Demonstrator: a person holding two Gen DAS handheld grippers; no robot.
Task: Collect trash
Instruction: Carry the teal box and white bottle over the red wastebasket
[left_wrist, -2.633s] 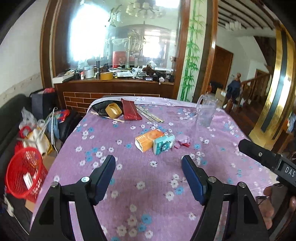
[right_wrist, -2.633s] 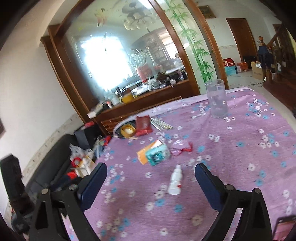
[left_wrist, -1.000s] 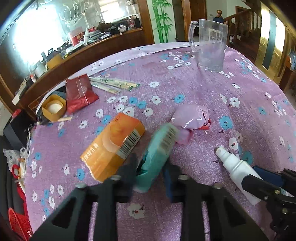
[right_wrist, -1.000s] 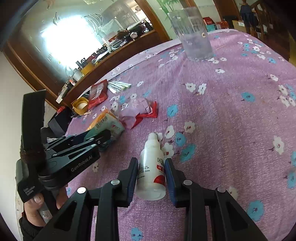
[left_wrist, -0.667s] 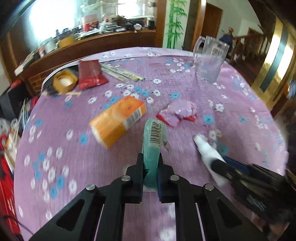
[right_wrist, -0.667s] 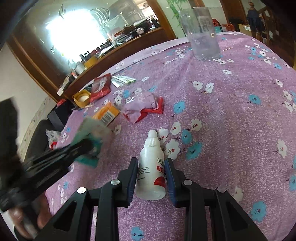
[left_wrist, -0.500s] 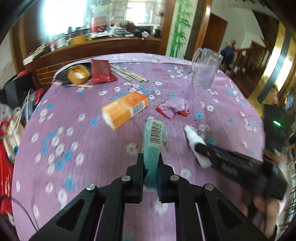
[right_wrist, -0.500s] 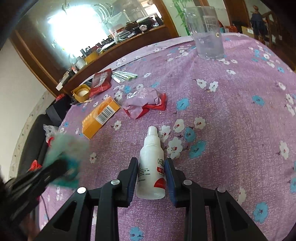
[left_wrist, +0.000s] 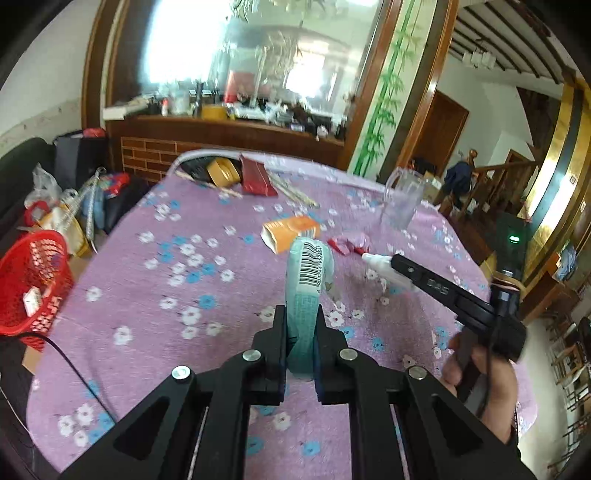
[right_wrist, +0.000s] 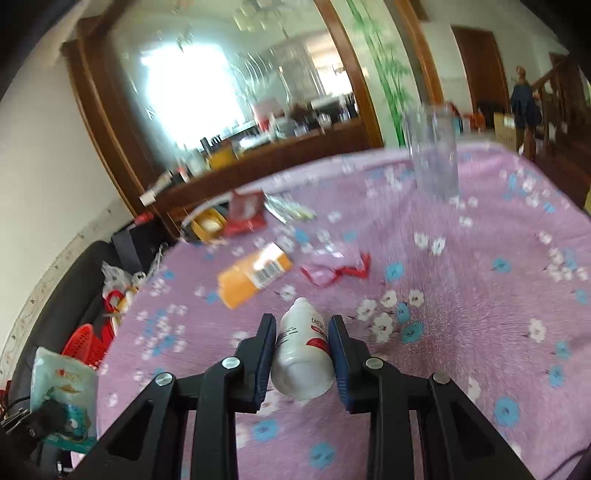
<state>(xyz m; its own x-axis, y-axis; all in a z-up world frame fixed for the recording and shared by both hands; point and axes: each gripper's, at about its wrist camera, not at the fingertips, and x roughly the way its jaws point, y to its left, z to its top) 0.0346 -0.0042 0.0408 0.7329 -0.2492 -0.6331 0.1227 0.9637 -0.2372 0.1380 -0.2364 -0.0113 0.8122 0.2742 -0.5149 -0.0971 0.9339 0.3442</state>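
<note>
Left gripper (left_wrist: 300, 332) angled down over table (left_wrist: 155, 295), clamped tight on teal packet (left_wrist: 308, 291); right gripper (right_wrist: 303, 350) likewise tilted, clamped on white bottle (right_wrist: 303, 354).

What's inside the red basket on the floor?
Through the red basket's mesh, one small white piece of trash shows near the bottom. The rest of the inside is hidden by the basket wall and the picture's edge.

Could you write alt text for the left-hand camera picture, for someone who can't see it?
The left tongs grip a teal packet above a purple flowered tablecloth. An orange box and a crumpled wrapper lie further back, a red basket sits off the left edge, and the right tongs hold a white bottle.
</note>
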